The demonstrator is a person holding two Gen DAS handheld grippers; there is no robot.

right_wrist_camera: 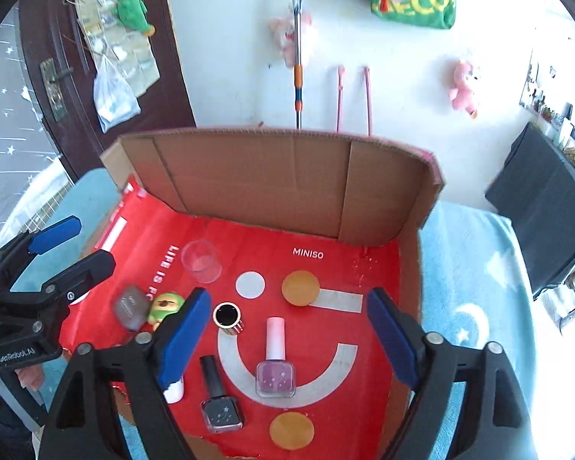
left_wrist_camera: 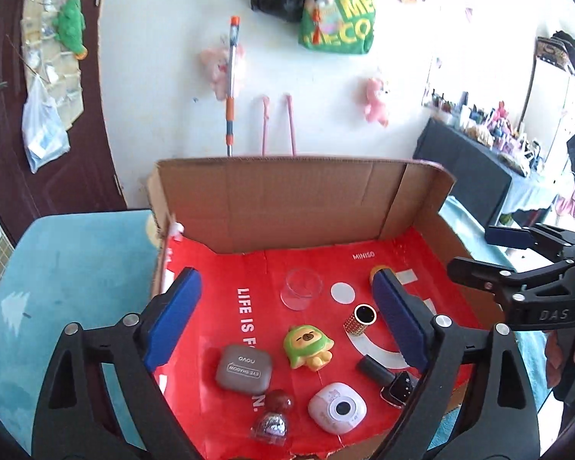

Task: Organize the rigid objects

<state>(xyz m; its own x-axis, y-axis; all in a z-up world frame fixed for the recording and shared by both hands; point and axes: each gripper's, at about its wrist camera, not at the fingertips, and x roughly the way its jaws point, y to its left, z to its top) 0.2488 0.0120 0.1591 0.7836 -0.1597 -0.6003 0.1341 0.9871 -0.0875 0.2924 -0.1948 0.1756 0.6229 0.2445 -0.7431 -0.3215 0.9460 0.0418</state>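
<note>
Both grippers are hovering wide open over a cardboard box (left_wrist_camera: 287, 195) lined with red paper (right_wrist_camera: 364, 383), neither one holding anything. The left gripper (left_wrist_camera: 287, 326) is hanging above the left half of the box, its blue pads spread far apart. Between them on the paper are lying a grey case (left_wrist_camera: 243, 368), a green toy (left_wrist_camera: 306, 347), a white gadget (left_wrist_camera: 337, 408) and a small glittery dome (left_wrist_camera: 270, 427) touching a red ball (left_wrist_camera: 280, 400). A clear cup (left_wrist_camera: 301, 287) is standing farther back, and a gold-studded tube (left_wrist_camera: 360, 320) is sitting just beside the right pad. The right gripper (right_wrist_camera: 289, 337) is hanging over the right half, jaws equally wide. Between its pads a pink polish bottle (right_wrist_camera: 276, 364) is lying on the white smile print, cap pointing toward the back wall. A black polish bottle (right_wrist_camera: 218, 398) is lying just left of it, apart from it. The studded tube (right_wrist_camera: 228, 316) is standing near the left pad. The box is resting on a blue cloth (right_wrist_camera: 467, 287)
</note>
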